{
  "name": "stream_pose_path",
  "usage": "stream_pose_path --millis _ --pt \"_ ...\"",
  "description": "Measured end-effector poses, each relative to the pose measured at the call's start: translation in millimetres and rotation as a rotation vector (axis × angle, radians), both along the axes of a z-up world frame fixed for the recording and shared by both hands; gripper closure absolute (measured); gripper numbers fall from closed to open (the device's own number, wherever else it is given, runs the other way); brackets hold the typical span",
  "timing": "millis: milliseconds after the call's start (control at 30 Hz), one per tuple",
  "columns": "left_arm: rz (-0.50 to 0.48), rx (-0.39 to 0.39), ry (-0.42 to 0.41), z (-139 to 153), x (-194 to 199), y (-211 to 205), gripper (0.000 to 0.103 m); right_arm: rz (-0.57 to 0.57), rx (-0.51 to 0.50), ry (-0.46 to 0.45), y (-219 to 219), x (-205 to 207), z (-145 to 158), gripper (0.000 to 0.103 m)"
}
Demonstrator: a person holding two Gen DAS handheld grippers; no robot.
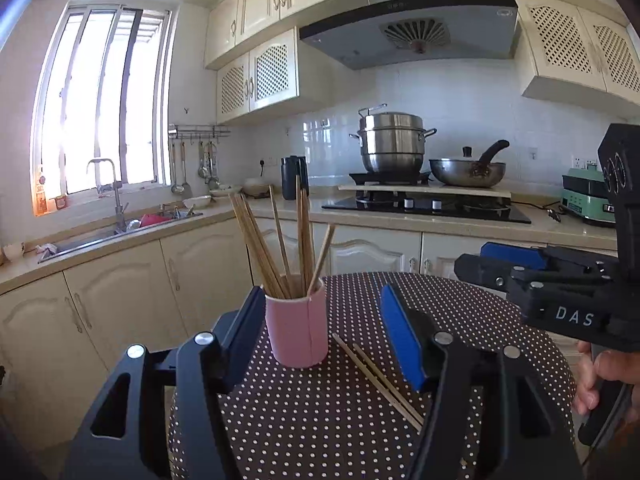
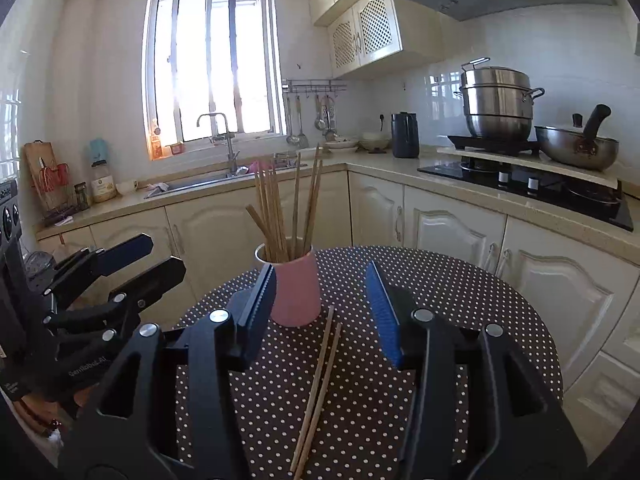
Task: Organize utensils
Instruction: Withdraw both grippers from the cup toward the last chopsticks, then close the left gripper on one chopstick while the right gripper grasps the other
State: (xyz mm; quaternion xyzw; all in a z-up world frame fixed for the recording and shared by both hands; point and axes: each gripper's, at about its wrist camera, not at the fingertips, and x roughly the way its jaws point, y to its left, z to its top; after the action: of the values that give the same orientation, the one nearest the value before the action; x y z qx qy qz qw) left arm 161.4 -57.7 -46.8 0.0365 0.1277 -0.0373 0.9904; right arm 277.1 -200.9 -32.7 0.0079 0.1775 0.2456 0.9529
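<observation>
Bright daylight through the window (image 1: 104,100), blown out with glare; strong fisheye bending and dark corners; slightly soft throughout.

Cup (image 2: 297,292) stood on table (image 2: 460,300), chopsticks (image 2: 280,212) held within; two loose chopsticks (image 2: 320,384) laid just before it.

Sunlit barred window (image 2: 212,60) above the sink (image 2: 192,184), cream cabinets (image 1: 256,76), white tiled wall (image 1: 460,120), grey range hood (image 1: 408,28).
</observation>
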Motion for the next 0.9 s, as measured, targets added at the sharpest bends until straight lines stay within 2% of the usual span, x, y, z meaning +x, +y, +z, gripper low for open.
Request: stream_pose_path --millis 100,400,633,767,900 --pt "-0.013 -0.016 0.051 -16 5 -3 0.043 -0.017 -0.007 0.054 -6 7 -17 0.055" --pt "0.004 0.021 0.32 -77 57 -24 0.043 -0.051 -0.012 0.189 -20 28 -59 0.055" --pt "0.002 -0.016 0.464 -104 100 -35 0.043 -0.055 0.003 0.27 -29 47 -81 0.055" --pt "0.017 0.02 0.552 -119 126 -46 0.043 -0.046 0.005 0.313 -31 56 -90 0.054" --pt "0.03 0.014 0.61 -128 146 -49 0.043 -0.031 0.012 0.354 -32 64 -96 0.054"
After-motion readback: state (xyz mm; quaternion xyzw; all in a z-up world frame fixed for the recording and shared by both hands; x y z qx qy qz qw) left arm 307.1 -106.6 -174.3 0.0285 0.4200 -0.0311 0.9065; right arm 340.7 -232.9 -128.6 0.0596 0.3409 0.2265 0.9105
